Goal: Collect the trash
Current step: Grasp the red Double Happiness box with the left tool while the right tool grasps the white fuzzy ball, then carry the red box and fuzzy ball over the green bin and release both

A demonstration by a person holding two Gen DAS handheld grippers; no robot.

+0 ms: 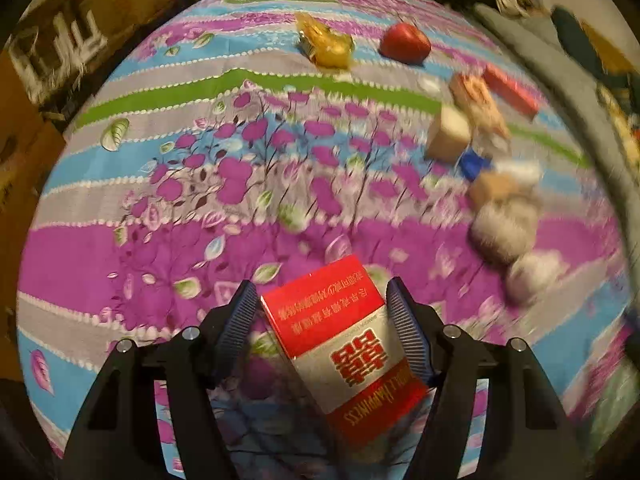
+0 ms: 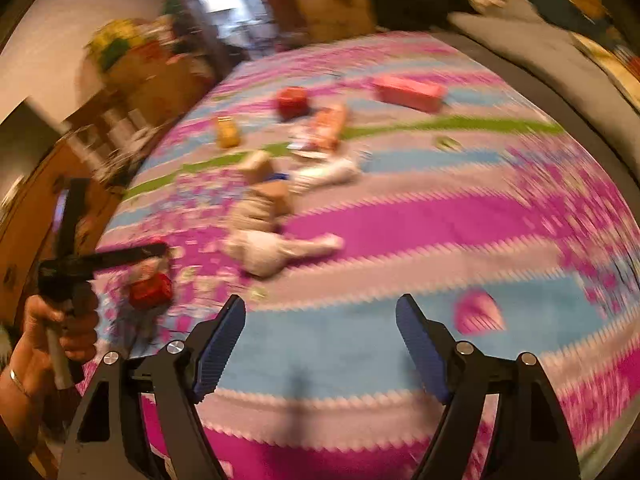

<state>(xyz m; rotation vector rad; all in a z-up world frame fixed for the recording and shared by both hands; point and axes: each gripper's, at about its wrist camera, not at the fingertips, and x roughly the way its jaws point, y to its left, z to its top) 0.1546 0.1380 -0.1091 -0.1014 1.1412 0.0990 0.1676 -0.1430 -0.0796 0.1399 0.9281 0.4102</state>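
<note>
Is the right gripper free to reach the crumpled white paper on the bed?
Probably yes. The right gripper is open and empty, and only bare bedsheet lies between it and the crumpled white paper.

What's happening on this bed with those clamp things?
A person is picking up litter from a flowered bedspread with two hand-held grippers. The left gripper has a red cigarette pack between its fingers, apparently gripped. The right gripper is open and empty above the spread. More litter lies farther up: crumpled tissues, small boxes and wrappers.
</note>
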